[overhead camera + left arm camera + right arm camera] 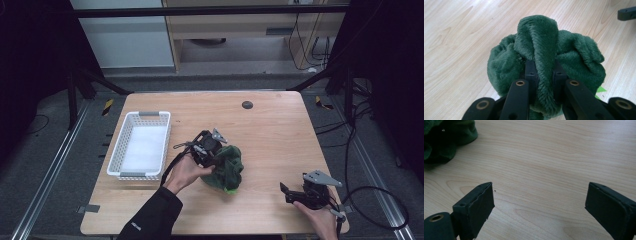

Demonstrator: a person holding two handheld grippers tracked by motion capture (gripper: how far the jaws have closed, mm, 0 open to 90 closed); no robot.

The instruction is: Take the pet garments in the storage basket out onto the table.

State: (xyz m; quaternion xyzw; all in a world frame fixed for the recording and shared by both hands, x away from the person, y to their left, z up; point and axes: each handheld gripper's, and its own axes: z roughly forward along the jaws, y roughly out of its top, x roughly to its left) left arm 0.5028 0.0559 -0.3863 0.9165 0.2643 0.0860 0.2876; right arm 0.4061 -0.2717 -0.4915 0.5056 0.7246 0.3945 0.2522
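Note:
A dark green plush cloth (226, 169) lies bunched near the middle of the wooden table (270, 130). My left gripper (214, 152) is shut on a raised fold of it; in the left gripper view the fold of the green cloth (541, 50) runs up between the two black jaws. A bright green bit shows under the cloth's edge (601, 89). My right gripper (287, 192) rests open near the table's front right corner, its jaws wide apart over bare wood. A corner of the cloth (446, 137) shows at the top left of the right gripper view.
An empty white plastic basket (141, 145) stands on the left part of the table. A small dark round disc (247, 104) sits near the far edge. Cables trail off the table's right side.

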